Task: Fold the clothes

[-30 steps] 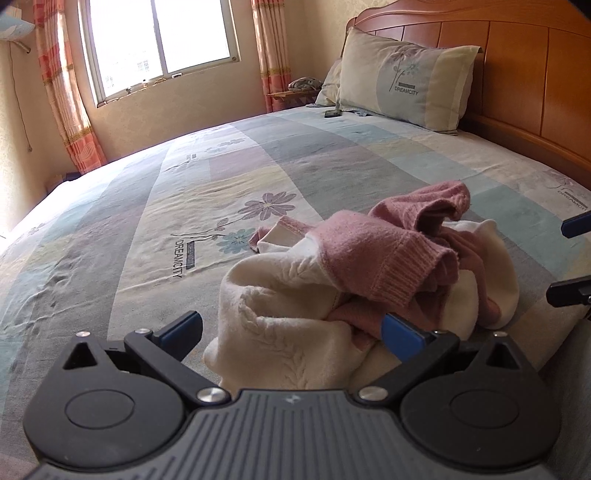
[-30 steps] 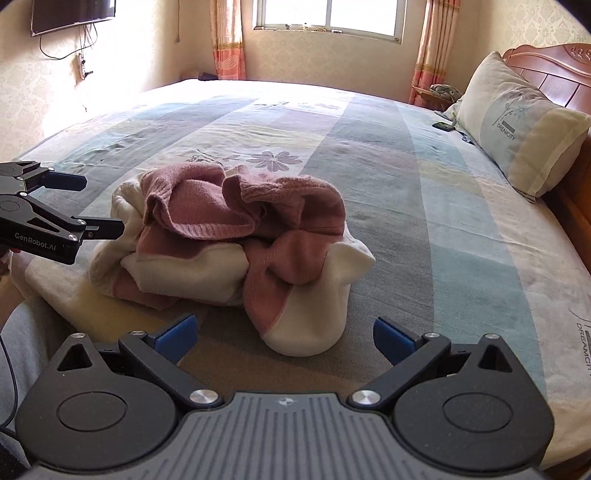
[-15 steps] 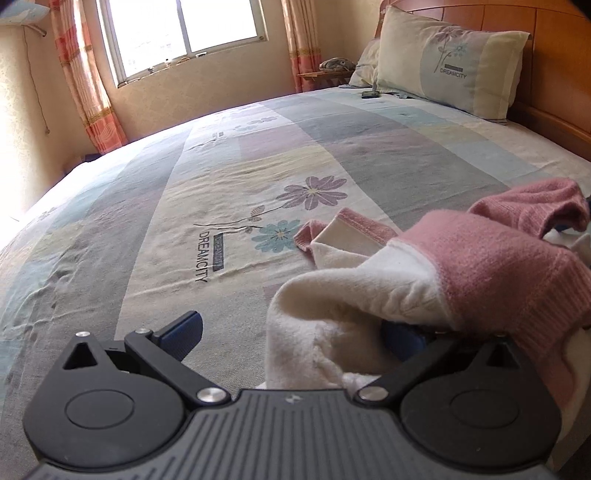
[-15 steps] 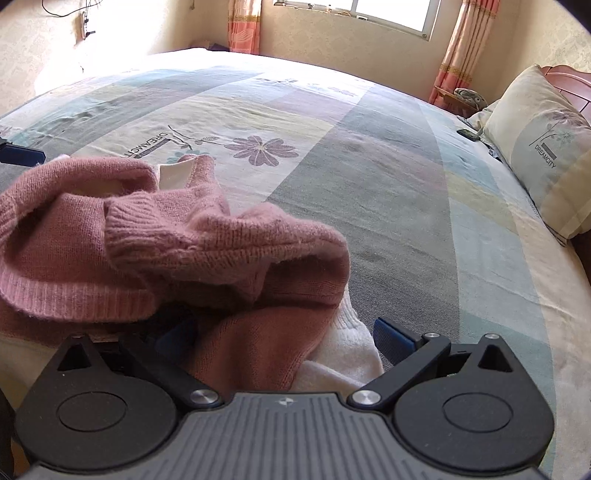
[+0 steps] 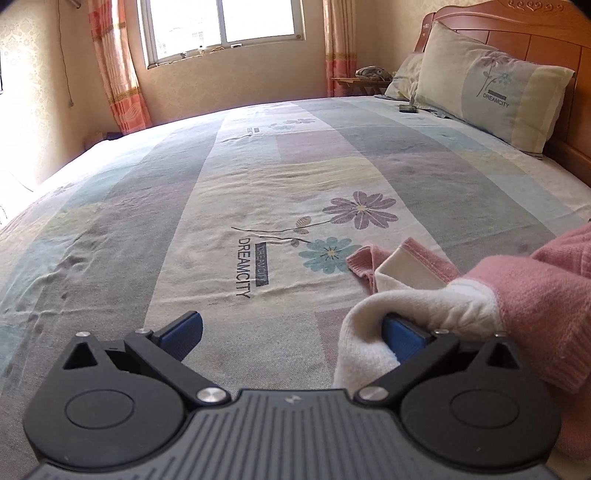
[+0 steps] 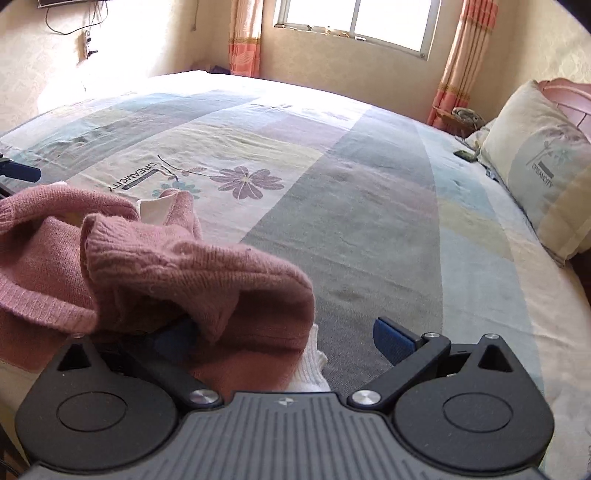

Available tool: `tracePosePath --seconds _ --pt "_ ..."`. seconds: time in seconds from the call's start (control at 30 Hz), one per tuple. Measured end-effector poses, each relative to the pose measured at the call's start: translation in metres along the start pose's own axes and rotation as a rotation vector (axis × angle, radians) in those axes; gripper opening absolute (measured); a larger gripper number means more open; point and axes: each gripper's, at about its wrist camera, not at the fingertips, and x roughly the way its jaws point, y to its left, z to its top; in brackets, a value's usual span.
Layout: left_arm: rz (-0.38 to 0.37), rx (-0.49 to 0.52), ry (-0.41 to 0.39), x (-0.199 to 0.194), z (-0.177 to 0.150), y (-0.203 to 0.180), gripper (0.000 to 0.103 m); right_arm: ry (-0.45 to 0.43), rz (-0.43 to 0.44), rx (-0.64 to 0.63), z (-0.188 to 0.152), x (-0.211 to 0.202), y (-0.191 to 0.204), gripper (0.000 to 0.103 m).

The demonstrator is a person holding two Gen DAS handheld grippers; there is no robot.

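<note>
A crumpled knit sweater, pink (image 5: pixel 535 288) with cream parts (image 5: pixel 417 306), lies heaped on the bedsheet (image 5: pixel 258 206). My left gripper (image 5: pixel 291 336) stands open at the heap's left edge, and a cream fold drapes over its right fingertip (image 5: pixel 400 341). Bare sheet lies in front of its left fingertip (image 5: pixel 181 332). In the right wrist view the pink knit (image 6: pixel 166 266) bulges over my right gripper (image 6: pixel 284 338), which is open. Its left finger is buried under the cloth; its right fingertip (image 6: pixel 391 339) is free above the sheet. A cream cuff (image 6: pixel 310 373) pokes out between the fingers.
A pillow (image 5: pixel 491 99) leans on the wooden headboard (image 5: pixel 546 40) at the right. A small dark object (image 5: pixel 408 108) lies on the sheet near it. Window (image 5: pixel 225 26) and curtains (image 5: pixel 114 66) are beyond the bed's far edge. The left gripper's blue tip (image 6: pixel 18 171) shows at far left.
Both grippers have pushed forward and down into the sweater heap. Cloth now covers the left gripper's right finger and the right gripper's left finger. Jaws stayed wide.
</note>
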Motion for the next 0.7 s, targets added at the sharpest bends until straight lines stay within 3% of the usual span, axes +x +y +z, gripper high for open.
tracePosePath --seconds 0.13,0.3,0.47,0.57,0.7 --pt "0.094 -0.069 0.016 0.007 0.009 0.021 0.102 -0.027 -0.044 0.027 0.025 0.017 -0.018 0.103" --pt "-0.012 -0.086 0.034 -0.017 -0.007 0.03 0.102 -0.022 -0.035 0.133 0.028 0.013 -0.043 0.103" --pt "-0.131 0.018 0.054 -0.045 -0.018 0.012 0.102 0.004 0.05 0.138 0.009 -0.011 -0.035 0.103" --pt "-0.219 0.137 0.047 -0.058 -0.014 -0.011 0.102 0.015 0.075 0.113 -0.006 -0.026 -0.019 0.103" --pt "-0.283 0.268 0.074 -0.05 -0.008 -0.048 0.102 0.018 0.076 0.113 -0.025 -0.039 0.003 0.103"
